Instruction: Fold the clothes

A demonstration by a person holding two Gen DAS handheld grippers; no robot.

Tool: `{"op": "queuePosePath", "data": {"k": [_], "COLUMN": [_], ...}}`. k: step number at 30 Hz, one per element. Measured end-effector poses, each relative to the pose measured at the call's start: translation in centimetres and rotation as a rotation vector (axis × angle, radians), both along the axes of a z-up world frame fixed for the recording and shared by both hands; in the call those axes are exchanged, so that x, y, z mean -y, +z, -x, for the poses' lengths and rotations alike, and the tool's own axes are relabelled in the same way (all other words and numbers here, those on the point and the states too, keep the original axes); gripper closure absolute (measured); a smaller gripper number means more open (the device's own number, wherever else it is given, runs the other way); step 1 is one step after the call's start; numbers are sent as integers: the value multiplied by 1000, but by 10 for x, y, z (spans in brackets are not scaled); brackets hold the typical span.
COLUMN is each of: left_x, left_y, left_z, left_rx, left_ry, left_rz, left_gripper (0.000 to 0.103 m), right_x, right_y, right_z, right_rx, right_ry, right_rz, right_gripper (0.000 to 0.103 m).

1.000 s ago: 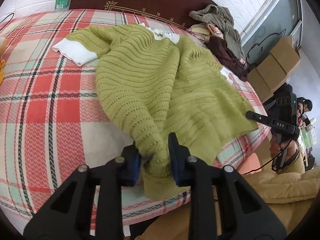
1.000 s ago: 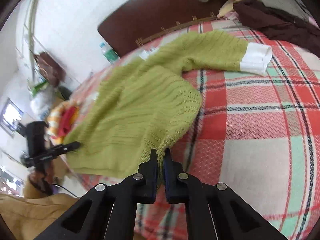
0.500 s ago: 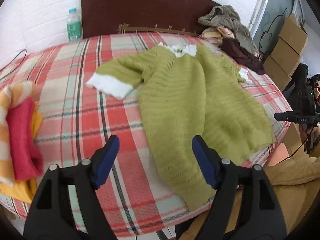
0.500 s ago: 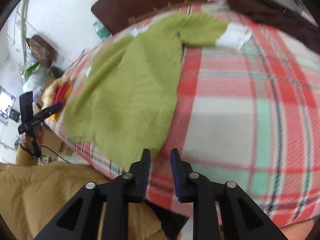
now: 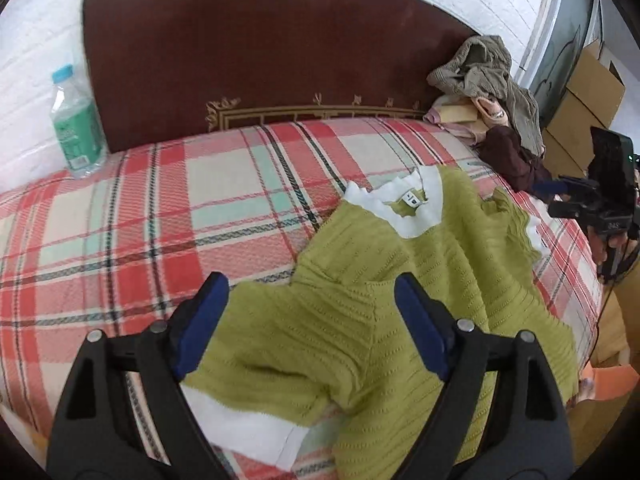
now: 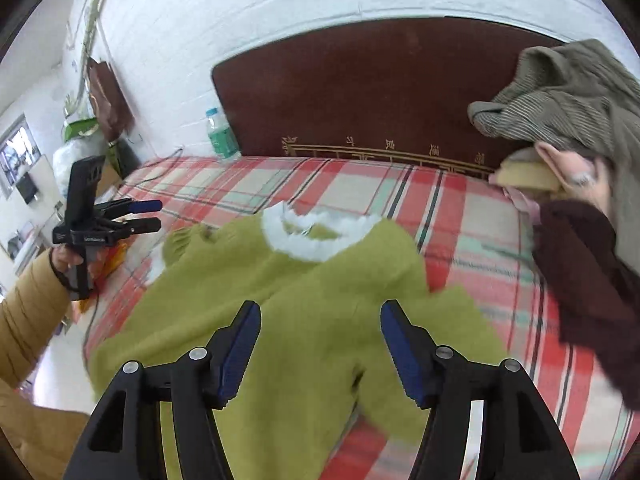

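Note:
A lime-green knit sweater (image 5: 400, 300) with a white collar (image 5: 412, 208) lies front-down on the plaid bedspread (image 5: 160, 220), collar toward the headboard. One sleeve with a white cuff (image 5: 240, 420) is bent across under my left gripper (image 5: 310, 308), which hovers open over it with nothing between its fingers. My right gripper (image 6: 320, 328) is also open and holds nothing, above the sweater (image 6: 312, 320) near the other shoulder and sleeve. Each gripper shows in the other's view, held in a hand: the right gripper (image 5: 596, 208) and the left gripper (image 6: 104, 216).
A water bottle (image 5: 76, 120) stands at the dark headboard (image 5: 260, 48). A pile of olive and maroon clothes (image 6: 580, 140) fills the far right corner of the bed. Cardboard boxes (image 5: 588, 92) stand beyond it. A tan sleeve (image 6: 32, 308) is at the left bed edge.
Both grippers let go of the sweater's hem and opened wide. They moved up the bed and now hover over the sleeves and shoulders near the collar.

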State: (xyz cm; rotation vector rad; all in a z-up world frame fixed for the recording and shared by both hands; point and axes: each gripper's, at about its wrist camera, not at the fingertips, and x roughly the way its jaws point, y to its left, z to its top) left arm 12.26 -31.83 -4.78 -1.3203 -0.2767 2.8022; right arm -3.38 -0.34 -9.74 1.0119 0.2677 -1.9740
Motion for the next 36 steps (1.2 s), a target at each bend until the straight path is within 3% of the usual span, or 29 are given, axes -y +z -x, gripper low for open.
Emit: {"op": "queuePosePath", "data": {"k": [1, 7, 12, 15, 16, 17, 18, 19, 20, 23, 26, 29, 33, 36], "left_x": [1, 1, -12, -19, -22, -23, -24, -24, -26, -32, -32, -20, -1, 2], "left_y": [-7, -45, -52, -51, -51, -49, -48, -46, -43, -32, -6, 19, 18, -8], "left_z": [10, 41, 37, 33, 32, 30, 29, 28, 25, 17, 9, 14, 32, 41], "left_rx": [22, 156, 178, 186, 188, 190, 190, 186, 174, 136, 37, -29, -34, 15], "left_ry": [-5, -109, -205, -233, -236, -226, -211, -187, -163, -88, -3, 83, 178, 197], "left_rz": [-1, -71, -29, 9, 22, 29, 36, 46, 62, 142, 225, 249, 283, 294], "left_gripper": [17, 17, 18, 28, 33, 46, 65, 76, 83, 84, 84, 84, 84, 84], "right_x": [11, 52, 64, 69, 71, 73, 75, 77, 79, 80, 78, 83, 92, 99], "right_y": [-5, -49, -78, -79, -79, -80, -81, -83, -83, -72, -39, -15, -22, -52], "right_z": [13, 82, 111, 106, 104, 102, 100, 98, 94, 80, 75, 78, 102, 120], "right_rx": [5, 97, 151, 138, 145, 151, 149, 147, 133, 43, -75, -193, -173, -82], "right_ry": [-2, 8, 35, 118, 148, 178, 195, 210, 216, 220, 182, 142, 83, 43], "right_rz": [-22, -108, -140, -128, -126, -124, -139, -157, -178, -196, -102, -55, -44, -84], "right_gripper": [27, 26, 26, 28, 36, 43, 67, 92, 91, 92, 92, 92, 92, 84]}}
